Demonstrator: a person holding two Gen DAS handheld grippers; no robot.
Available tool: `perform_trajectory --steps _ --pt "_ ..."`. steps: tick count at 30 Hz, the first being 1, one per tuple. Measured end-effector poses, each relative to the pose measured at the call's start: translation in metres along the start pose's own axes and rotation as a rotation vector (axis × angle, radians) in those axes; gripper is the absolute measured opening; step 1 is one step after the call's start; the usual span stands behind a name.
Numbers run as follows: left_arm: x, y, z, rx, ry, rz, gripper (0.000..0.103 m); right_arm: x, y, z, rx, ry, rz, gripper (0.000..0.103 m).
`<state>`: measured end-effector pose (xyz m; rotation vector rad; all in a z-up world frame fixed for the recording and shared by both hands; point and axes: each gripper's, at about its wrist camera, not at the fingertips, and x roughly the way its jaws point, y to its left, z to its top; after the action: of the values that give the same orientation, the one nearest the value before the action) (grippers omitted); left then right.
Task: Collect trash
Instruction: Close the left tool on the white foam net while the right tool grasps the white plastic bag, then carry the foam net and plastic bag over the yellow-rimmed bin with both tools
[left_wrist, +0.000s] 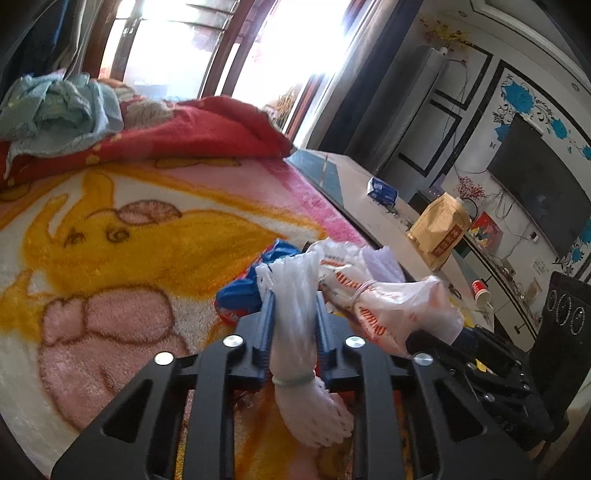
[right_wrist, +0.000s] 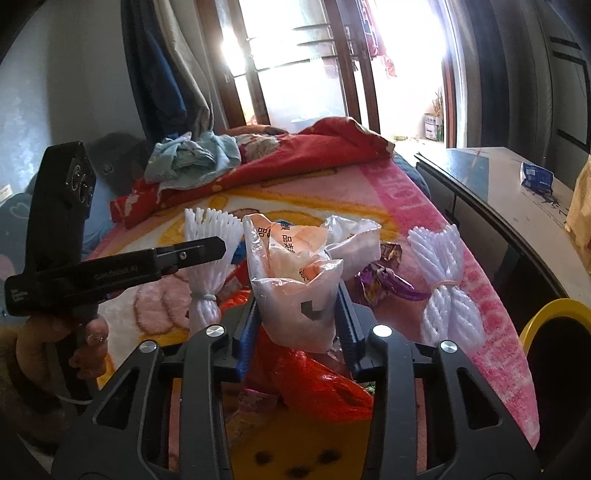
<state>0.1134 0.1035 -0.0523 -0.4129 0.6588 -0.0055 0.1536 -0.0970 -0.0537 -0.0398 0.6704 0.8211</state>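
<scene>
**Both grippers loaded, most of the litter still on the bed**

Nearest our lenses are the two grippers' black frames, and each already has something between its blue fingers. Judging by what lies around, we are early in the collecting: the bed (right_wrist: 413, 192), under its pink and yellow cartoon blanket, still carries a heap of rubbish, and nothing we can see has reached the yellow-rimmed bin (right_wrist: 546, 314) at the bed's right edge, whose inside is hidden from us.

Still lying loose are a red plastic bag (right_wrist: 321, 387), a second white foam net (right_wrist: 445, 284) tied with a rubber band, a purple wrapper (right_wrist: 384, 280) and a blue wrapper (left_wrist: 240, 291).

Our left gripper (left_wrist: 293, 291) has its fingers (left_wrist: 267, 321) partly closed, pinching a white foam net (left_wrist: 295, 317) along its length, its banded end hanging back towards the camera. Our right gripper (right_wrist: 299, 295) has its fingers (right_wrist: 347, 325) somewhat wider apart, squeezing a crumpled clear plastic bag (right_wrist: 295, 288) printed with orange characters. We judge both pieces must next go to the bin before the rest is gathered.
</scene>
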Motion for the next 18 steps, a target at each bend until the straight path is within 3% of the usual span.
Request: perform_trajectory --steps 9,18 --pt "-0.032 -0.017 0.015 0.029 -0.085 -0.020 0.017 -0.024 0.005 0.012 -0.015 -0.102 0.032 0.026" --pt "-0.039 -0.056 0.023 0.112 -0.126 -0.047 0.017 -0.058 -0.014 0.011 0.013 -0.153 -0.030 0.026"
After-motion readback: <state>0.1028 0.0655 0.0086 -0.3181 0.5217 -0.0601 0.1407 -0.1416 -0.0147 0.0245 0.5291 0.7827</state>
